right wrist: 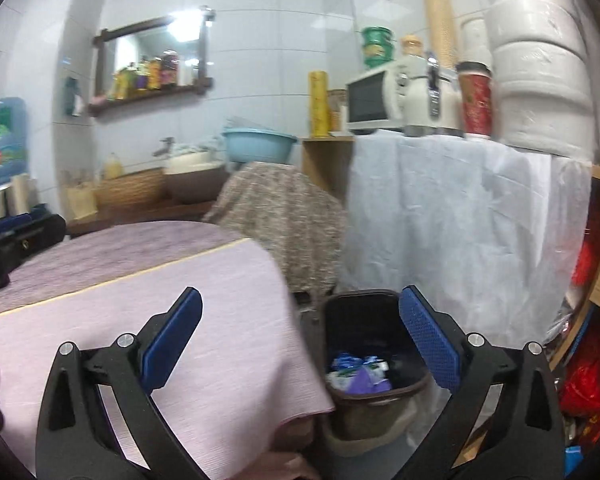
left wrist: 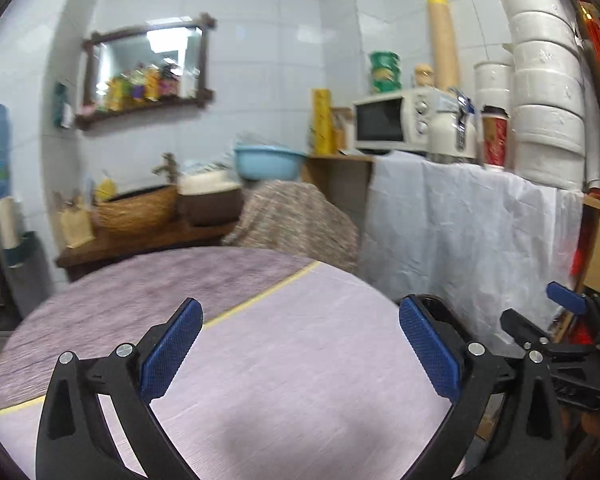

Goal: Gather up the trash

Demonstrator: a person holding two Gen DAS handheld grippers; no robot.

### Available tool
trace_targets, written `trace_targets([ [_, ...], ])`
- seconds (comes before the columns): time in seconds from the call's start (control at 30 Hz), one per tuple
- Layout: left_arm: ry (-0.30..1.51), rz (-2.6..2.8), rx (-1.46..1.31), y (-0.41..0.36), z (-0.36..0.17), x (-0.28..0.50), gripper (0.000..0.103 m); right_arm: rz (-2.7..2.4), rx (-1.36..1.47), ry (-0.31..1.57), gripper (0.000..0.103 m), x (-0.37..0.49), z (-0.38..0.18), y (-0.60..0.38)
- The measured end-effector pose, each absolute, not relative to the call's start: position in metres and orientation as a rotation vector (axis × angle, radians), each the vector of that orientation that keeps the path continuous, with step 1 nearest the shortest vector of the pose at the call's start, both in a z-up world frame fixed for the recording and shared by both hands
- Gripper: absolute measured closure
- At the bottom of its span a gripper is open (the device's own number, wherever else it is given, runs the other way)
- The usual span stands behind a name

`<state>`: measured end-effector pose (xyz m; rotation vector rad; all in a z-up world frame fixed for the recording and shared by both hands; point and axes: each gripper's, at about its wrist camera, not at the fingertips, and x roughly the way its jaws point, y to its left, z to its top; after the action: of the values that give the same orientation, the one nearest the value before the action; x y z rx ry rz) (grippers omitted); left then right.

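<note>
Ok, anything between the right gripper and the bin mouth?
Nothing visible does. The right gripper hangs with jaws open and empty beside the table edge, and the dark bin below stands open, wrappers already inside.

Evenly bright indoors, with glare flaring off the dark wood-framed wall mirror, soft motion blur throughout, heavy fisheye bending and black vignetting at the corners.
</note>
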<state>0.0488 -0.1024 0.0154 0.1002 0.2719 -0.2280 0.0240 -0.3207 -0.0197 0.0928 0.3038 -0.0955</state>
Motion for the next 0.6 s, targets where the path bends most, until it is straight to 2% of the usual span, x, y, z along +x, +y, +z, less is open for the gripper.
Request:
trace_targets([
  [0.27, 0.256, -0.110, 0.007, -0.066, 0.007, -0.015, 0.005, 0.034, 0.103, 0.262, 0.006, -0.030, -0.024, -0.261],
  [0.6, 0.186, 0.012, 0.006, -0.051, 0.008, -0.055, 0.005, 0.066, 0.076, 0.178, 0.006, -0.072, -0.014, -0.239],
])
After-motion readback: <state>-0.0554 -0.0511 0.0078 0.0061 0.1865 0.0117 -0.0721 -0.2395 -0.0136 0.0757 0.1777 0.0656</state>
